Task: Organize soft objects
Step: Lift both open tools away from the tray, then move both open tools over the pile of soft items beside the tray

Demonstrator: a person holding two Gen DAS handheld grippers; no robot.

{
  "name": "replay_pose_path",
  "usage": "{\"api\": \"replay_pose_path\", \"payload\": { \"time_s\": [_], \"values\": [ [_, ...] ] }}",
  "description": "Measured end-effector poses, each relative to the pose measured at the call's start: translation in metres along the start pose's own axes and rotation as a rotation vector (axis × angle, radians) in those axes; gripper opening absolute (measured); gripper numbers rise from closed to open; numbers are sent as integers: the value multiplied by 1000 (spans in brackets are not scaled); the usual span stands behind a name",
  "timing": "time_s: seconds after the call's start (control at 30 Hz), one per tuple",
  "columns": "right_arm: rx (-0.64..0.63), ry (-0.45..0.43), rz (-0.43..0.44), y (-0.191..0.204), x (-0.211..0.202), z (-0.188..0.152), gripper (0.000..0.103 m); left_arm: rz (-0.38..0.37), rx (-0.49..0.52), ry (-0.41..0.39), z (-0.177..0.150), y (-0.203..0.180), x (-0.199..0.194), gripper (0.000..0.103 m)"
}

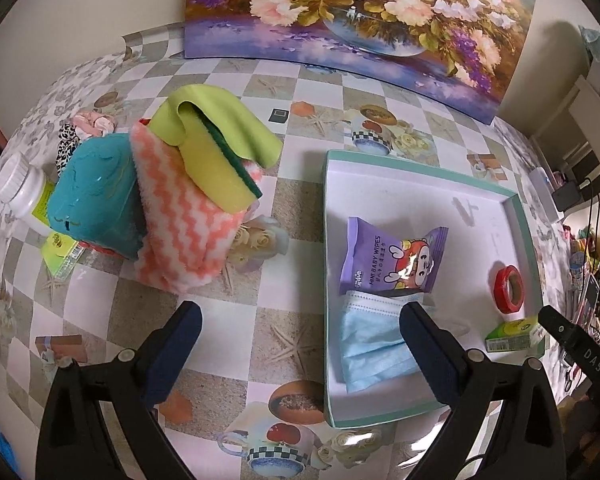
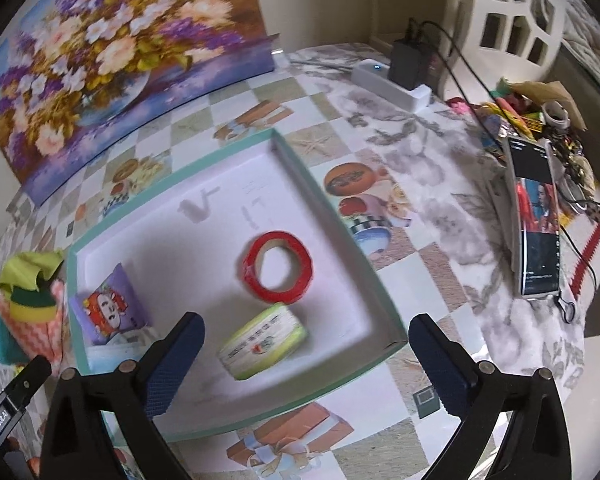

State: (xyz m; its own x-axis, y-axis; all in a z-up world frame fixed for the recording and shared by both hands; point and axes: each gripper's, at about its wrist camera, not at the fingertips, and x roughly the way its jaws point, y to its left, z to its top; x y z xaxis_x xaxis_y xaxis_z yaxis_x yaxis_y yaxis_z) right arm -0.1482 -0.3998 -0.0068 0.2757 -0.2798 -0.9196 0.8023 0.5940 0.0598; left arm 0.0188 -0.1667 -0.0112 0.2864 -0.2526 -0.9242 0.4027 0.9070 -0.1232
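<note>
A teal-rimmed white tray [image 1: 516, 208] [image 2: 340, 216] lies on the table. In it are a purple baby-wipes pack [image 1: 392, 260] [image 2: 110, 308], a blue face mask [image 1: 376, 340], a red tape roll [image 1: 509, 289] [image 2: 278, 267] and a green box [image 1: 514, 334] [image 2: 262, 342]. Left of the tray is a pile: pink-white zigzag cloth [image 1: 184, 232], yellow-green sponge [image 1: 216, 160], lime cloth [image 1: 236, 116], teal cloth [image 1: 96, 196]. My left gripper [image 1: 300, 316] is open and empty, between the pile and the tray. My right gripper [image 2: 306, 326] is open and empty over the tray, above the green box.
A white bottle [image 1: 22, 186] and scrunchies [image 1: 88, 126] lie behind the pile. A flower painting [image 1: 360, 16] leans at the back. A phone [image 2: 536, 220], a power strip with charger [image 2: 396, 80] and clutter [image 2: 540, 112] are on the right.
</note>
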Motion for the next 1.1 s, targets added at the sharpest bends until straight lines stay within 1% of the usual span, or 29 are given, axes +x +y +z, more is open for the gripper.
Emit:
{"api": "replay_pose_path", "payload": {
  "time_s": [0.23,0.33,0.43,0.53,0.67,0.77,0.83,0.9,0.93,0.97,1.03,1.1],
  "values": [
    [38,-46,-49,-11,-10,3,103,31,9,-12,2,3,-4,99],
    [52,-61,-77,-16,-15,3,103,26,19,-12,3,5,-8,99],
    [49,-110,-88,-16,-28,2,103,30,27,-29,7,9,-15,99],
    [33,-146,-53,-8,-36,1,103,48,31,-61,11,19,-27,99],
    [6,-196,23,9,-47,0,103,68,37,-96,19,35,-42,99],
    [-20,-241,89,26,-58,-1,103,55,13,-107,24,56,-50,99],
    [-42,-253,110,37,-62,-3,103,41,-16,-107,28,71,-53,99],
    [-80,-252,130,54,-63,-6,103,46,-52,-107,31,92,-57,99],
    [-96,-246,140,61,-63,-8,103,62,-63,-108,32,99,-58,99],
    [-112,-237,152,68,-61,-10,103,102,-68,-112,33,110,-60,99],
    [-139,-209,186,87,-57,-14,103,150,-76,-114,34,126,-60,99],
    [-166,-184,222,105,-54,-18,103,169,-105,-102,34,146,-58,99]
  ]
}}
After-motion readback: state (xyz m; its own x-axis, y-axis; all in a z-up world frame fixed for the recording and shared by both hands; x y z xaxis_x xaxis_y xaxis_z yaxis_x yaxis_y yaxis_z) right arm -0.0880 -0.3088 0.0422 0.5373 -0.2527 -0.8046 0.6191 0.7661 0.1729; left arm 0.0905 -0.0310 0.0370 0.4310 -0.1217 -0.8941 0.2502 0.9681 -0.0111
